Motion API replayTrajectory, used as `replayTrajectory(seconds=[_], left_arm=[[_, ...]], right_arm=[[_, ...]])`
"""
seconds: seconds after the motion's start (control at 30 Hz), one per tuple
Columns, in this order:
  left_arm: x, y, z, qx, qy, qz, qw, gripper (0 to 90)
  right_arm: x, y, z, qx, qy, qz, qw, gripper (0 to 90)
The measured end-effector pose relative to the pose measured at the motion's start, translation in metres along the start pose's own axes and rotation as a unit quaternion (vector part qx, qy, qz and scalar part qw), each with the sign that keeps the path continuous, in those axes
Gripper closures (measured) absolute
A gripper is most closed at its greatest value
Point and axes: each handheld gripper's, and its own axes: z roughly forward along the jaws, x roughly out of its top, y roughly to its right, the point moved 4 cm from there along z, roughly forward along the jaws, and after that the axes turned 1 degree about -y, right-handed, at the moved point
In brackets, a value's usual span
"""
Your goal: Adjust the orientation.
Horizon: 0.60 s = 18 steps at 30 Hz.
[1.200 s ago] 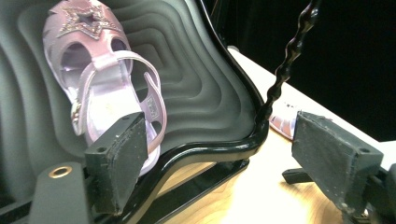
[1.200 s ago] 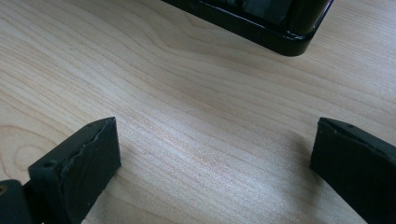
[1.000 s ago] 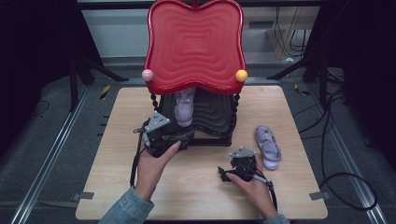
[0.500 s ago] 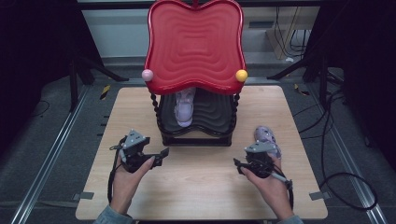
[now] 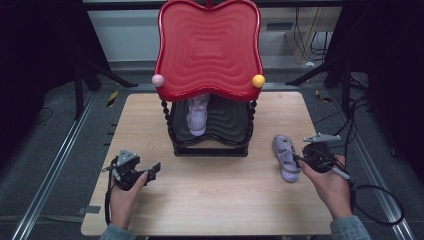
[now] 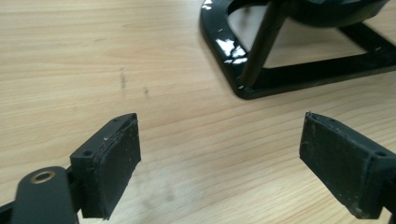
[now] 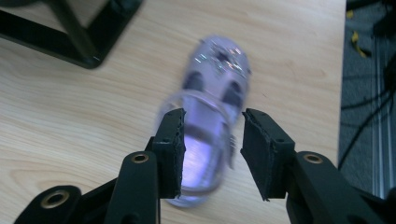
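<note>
A lilac sandal [image 5: 197, 116] lies on the black shelf of a rack [image 5: 210, 145] under a wavy red top [image 5: 208, 47]. Its twin sandal [image 5: 284, 157] lies flat on the wooden table [image 5: 210, 195] to the right of the rack. My right gripper [image 5: 299, 161] is at this sandal's right side. In the right gripper view the right gripper [image 7: 212, 126] is open, its jaws straddling the rear straps of the blurred sandal [image 7: 212, 79] just above it. My left gripper [image 5: 151, 171] is held low at the front left, and in its own view the left gripper [image 6: 219, 135] is wide open over bare wood.
The rack's glossy black base frame [image 6: 280, 77] lies ahead and right of the left gripper. A pink ball [image 5: 158, 80] and a yellow ball [image 5: 258, 80] sit at the red top's corners. Cables [image 5: 380, 200] trail off the table's right edge.
The left gripper has drawn back from the rack's shelf to the front left and opened wide. The right gripper has moved from the front middle rightward to the sandal on the table.
</note>
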Motion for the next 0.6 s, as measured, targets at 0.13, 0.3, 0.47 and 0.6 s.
replayTrajectory(seconds=[0.13,0.3,0.47,0.6], left_arm=[[-0.006,0.000,0.001,0.006,-0.005,0.002,1.0000,12.3],[-0.009,0.001,0.006,0.007,-0.013,0.011,0.9998,12.5],[-0.012,-0.001,0.006,0.011,-0.016,0.012,0.9997,12.5],[-0.013,-0.002,0.006,0.013,-0.021,0.013,0.9996,12.6]], right_arm=[[-0.006,0.010,0.014,-0.001,-0.039,0.006,0.9992,59.5],[-0.008,0.012,0.027,0.004,-0.063,0.005,0.9980,55.6],[-0.011,0.018,0.048,0.007,-0.101,0.014,0.9947,56.9],[-0.011,0.019,0.057,0.019,-0.119,0.018,0.9926,63.1]])
